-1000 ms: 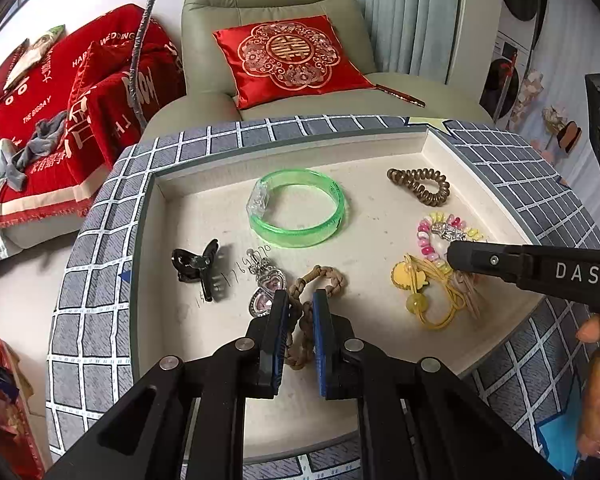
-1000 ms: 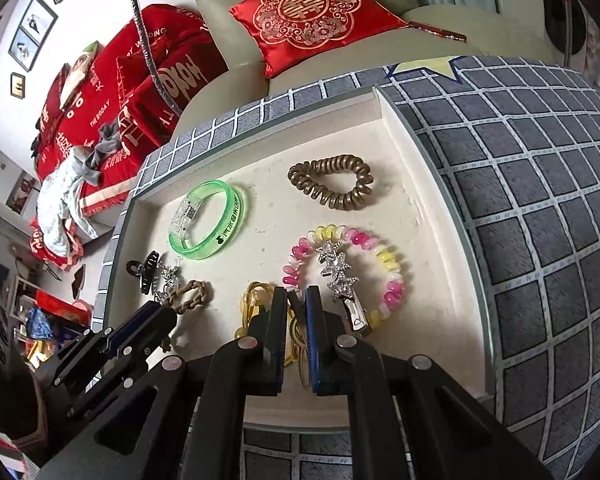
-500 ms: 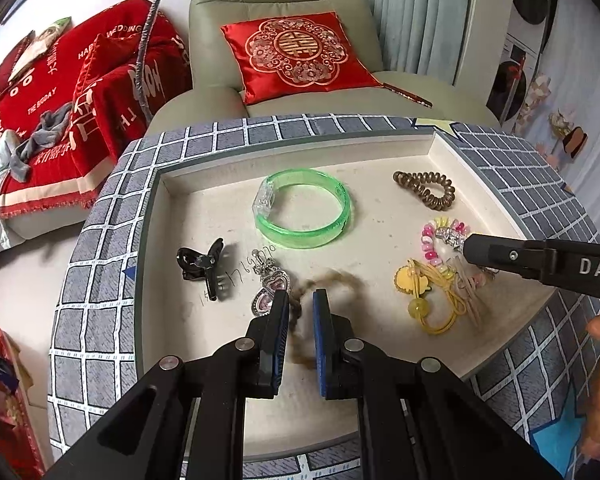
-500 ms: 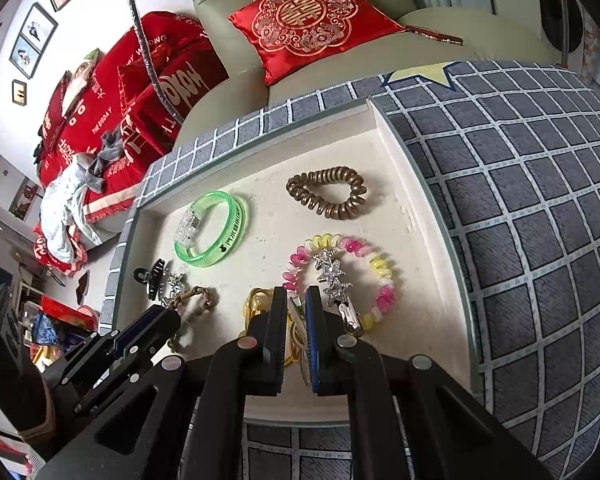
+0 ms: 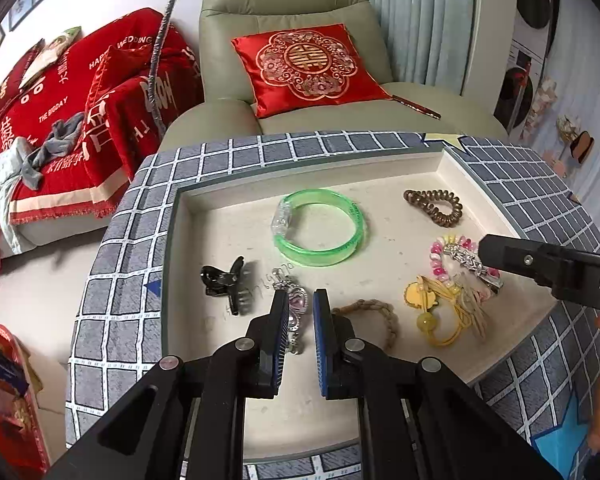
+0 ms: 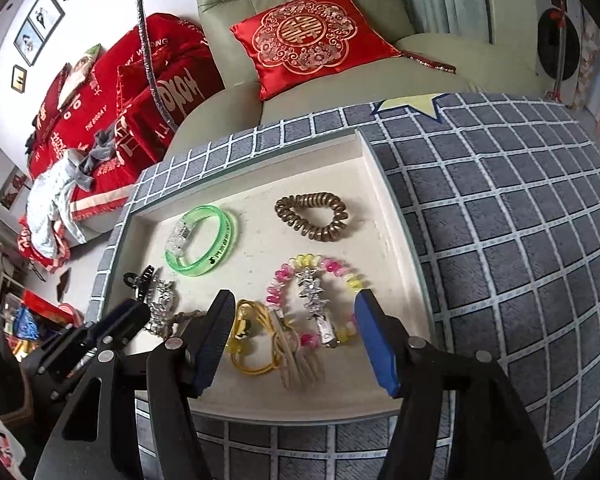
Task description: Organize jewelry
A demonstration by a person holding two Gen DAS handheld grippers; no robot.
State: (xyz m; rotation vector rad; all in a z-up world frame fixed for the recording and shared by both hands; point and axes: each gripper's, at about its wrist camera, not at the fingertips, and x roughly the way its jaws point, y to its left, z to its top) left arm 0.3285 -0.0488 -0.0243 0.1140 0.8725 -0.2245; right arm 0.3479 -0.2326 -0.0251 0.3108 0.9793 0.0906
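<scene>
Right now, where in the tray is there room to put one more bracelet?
Bare floor lies along the tray back wall behind the green bangle, and between it and the brown coil tie. The front right, around the bead bracelet and yellow tie, is crowded.

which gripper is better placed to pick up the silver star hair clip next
Right. The right gripper, whose jaws have just been opening, stands wide with the silver star hair clip lying between its fingers. The left gripper is nearly shut over the heart pendant.
</scene>
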